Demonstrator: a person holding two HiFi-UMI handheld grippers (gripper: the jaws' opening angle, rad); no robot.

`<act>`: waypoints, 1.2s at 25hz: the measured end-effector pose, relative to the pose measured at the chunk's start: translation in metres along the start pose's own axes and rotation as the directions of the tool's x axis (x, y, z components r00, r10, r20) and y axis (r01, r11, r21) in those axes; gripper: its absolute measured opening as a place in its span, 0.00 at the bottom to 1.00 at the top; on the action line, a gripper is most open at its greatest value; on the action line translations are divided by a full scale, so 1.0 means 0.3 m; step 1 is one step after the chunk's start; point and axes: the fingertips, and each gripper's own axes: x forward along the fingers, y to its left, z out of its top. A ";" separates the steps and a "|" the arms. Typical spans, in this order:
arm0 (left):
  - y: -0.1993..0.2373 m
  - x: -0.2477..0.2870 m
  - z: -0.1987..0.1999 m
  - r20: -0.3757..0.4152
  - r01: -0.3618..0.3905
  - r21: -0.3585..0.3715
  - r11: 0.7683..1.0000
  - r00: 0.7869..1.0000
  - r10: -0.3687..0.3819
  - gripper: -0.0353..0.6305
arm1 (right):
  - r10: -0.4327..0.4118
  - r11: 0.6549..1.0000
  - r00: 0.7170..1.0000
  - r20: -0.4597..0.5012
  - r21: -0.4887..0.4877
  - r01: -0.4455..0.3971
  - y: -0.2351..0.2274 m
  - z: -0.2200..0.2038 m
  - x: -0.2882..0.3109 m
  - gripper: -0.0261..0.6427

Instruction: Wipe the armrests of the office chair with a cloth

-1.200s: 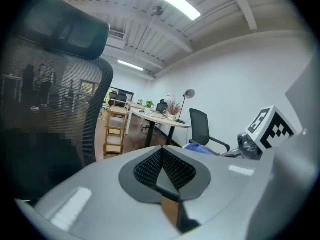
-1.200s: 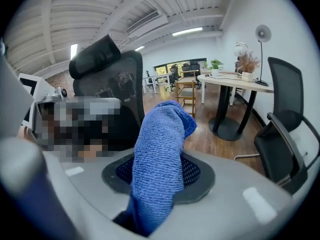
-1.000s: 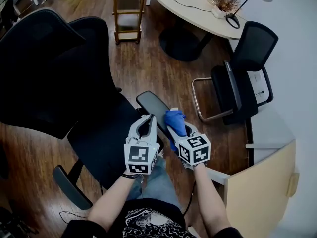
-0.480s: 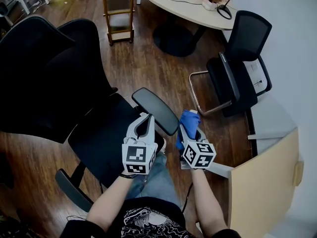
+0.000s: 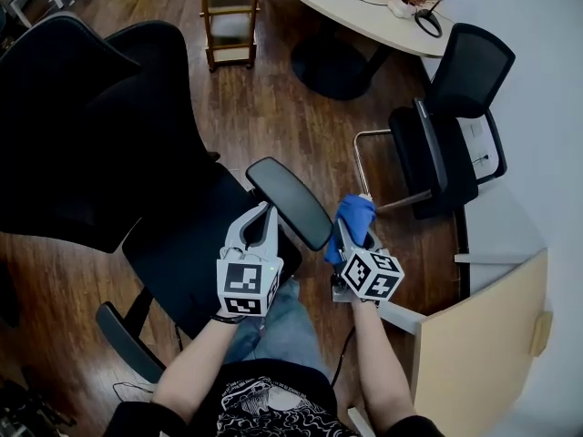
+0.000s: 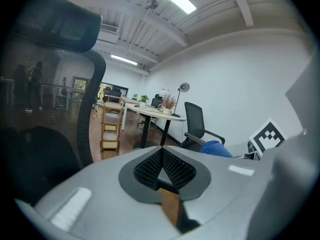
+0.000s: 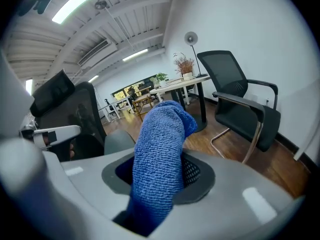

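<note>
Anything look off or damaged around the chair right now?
Nothing looks damaged or spilled. The blue cloth sits clamped in the right gripper, beside the armrest, not on it. The left gripper is shut, empty.

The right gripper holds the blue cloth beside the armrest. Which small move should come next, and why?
Probably move the right gripper left so the blue cloth lands on the armrest pad. The cloth is clamped in its jaws, but it sits off the pad's right edge, not on its top.
</note>
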 end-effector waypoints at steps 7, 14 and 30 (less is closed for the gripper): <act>0.013 0.064 0.019 0.002 -0.027 -0.024 0.999 1.000 0.027 0.06 | 0.038 0.998 0.998 -0.044 -0.043 -0.039 -0.012 0.058 0.085 0.25; 0.065 0.128 0.051 0.010 -0.092 -0.063 0.994 0.996 0.093 0.06 | 0.134 0.966 0.980 -0.147 -0.201 -0.163 0.039 0.117 0.202 0.25; 0.260 0.196 0.072 0.018 -0.283 -0.149 0.948 0.957 0.288 0.06 | 0.343 0.831 0.884 -0.319 -0.336 -0.444 0.258 0.198 0.474 0.25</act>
